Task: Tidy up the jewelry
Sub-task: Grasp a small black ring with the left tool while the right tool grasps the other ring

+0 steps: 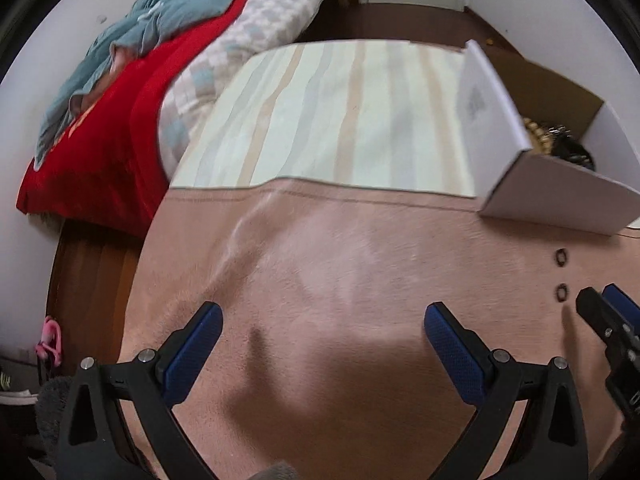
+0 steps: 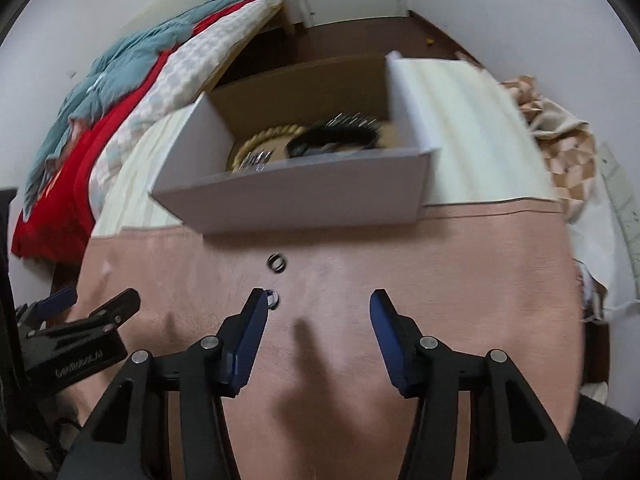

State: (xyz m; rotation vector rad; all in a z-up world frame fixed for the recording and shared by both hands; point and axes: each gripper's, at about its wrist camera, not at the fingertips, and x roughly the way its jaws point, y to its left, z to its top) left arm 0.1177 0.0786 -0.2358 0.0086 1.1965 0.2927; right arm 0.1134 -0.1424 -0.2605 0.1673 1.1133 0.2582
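Observation:
Two small dark rings lie on the pink cloth: the far ring point(image 2: 276, 263) and the near ring point(image 2: 273, 299), which sits just off my right gripper's left fingertip. They also show in the left wrist view as the far ring point(image 1: 561, 257) and the near ring point(image 1: 561, 292). A white cardboard box point(image 2: 296, 196) behind them holds a beaded necklace point(image 2: 264, 140) and dark jewelry point(image 2: 340, 136). My right gripper point(image 2: 318, 304) is open and empty over the cloth. My left gripper point(image 1: 323, 320) is open and empty, well left of the rings.
The pink cloth point(image 1: 320, 260) covers a striped mattress point(image 1: 340, 112). Red, teal and checked bedding point(image 1: 120, 100) is piled at the left. A checked cloth point(image 2: 560, 152) lies at the right. Dark wood floor point(image 1: 400, 20) lies beyond.

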